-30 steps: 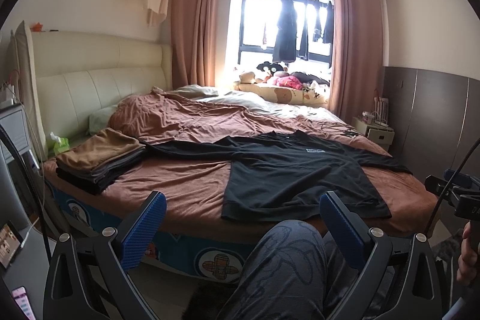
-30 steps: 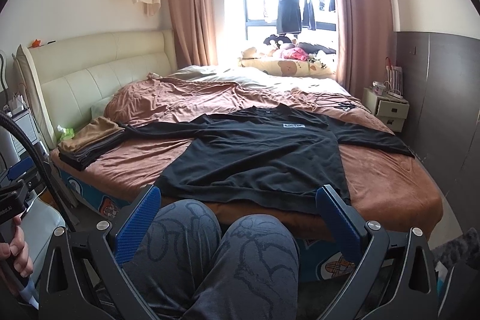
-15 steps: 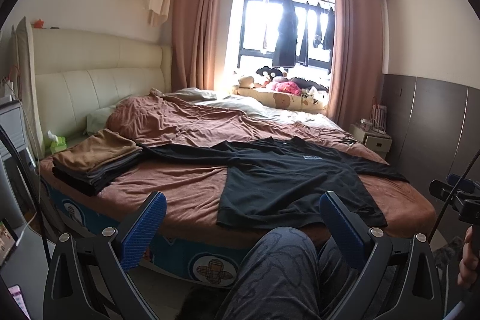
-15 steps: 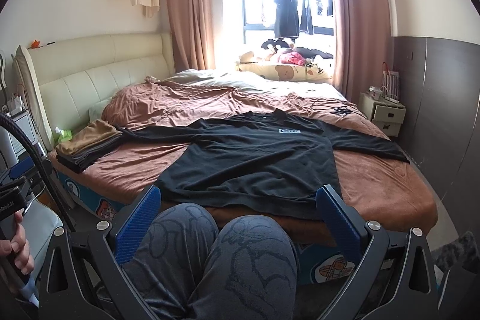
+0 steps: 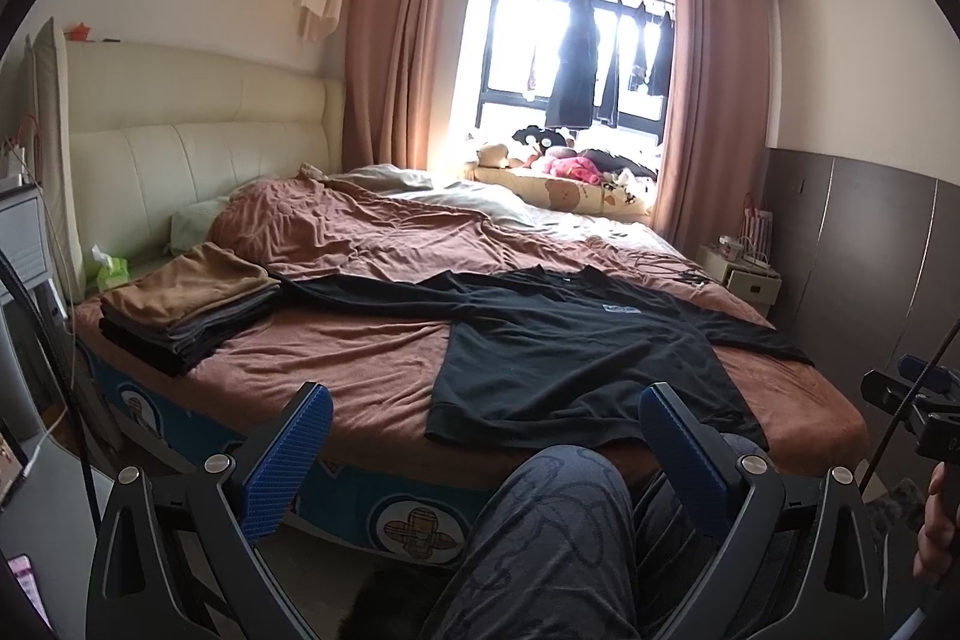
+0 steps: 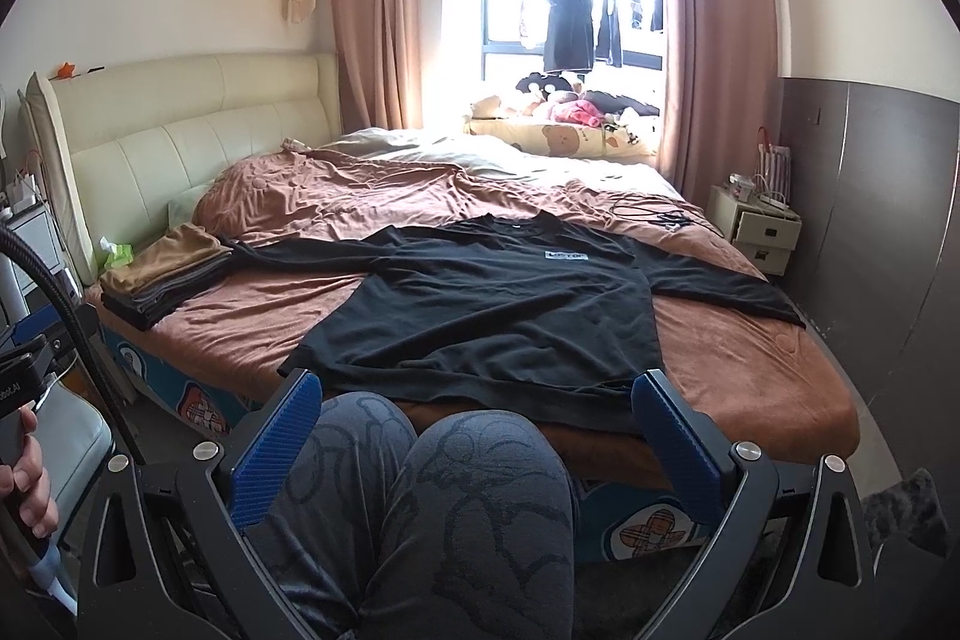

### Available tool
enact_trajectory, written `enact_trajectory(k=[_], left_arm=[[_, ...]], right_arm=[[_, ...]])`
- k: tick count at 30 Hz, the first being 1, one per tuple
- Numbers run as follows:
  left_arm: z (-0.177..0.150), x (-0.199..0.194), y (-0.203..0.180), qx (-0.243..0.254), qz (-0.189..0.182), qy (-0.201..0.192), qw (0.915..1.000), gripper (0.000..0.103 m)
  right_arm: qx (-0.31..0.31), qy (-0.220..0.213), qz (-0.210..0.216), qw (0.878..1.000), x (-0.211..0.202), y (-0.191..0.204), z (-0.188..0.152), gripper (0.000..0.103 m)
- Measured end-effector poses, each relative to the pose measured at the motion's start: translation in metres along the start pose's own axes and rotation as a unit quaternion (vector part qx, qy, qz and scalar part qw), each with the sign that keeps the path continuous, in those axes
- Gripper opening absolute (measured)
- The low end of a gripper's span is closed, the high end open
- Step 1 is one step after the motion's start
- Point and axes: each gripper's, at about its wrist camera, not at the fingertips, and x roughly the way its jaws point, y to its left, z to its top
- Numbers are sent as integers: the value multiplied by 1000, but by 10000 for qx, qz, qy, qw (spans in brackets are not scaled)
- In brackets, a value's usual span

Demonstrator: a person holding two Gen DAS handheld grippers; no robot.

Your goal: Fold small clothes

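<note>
Both tools, left tool (image 5: 480,451) and right tool (image 6: 477,430), gape empty, slightly lower than before, short of the black shirt (image 6: 492,307) on the bed (image 6: 750,358).

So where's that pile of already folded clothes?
The folded stack sits on the bed's near left corner in both views, beside the green tissue pack, touching the black shirt's sleeve.

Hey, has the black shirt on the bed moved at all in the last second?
No. The black shirt lies spread just as before, its sleeve tip beside the folded stack; only the camera view shifted.
</note>
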Motion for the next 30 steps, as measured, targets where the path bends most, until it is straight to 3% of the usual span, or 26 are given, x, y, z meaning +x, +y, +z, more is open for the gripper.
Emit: enact_trajectory(k=[18,30], left_arm=[[14,9,-8,171,77,-36,9998,103],[50,62,-3,161,-5,88,9998,103]], right_arm=[[126,9,164,9998,21,-9,8,103],[226,114,219,9994,65,-20,33,103]])
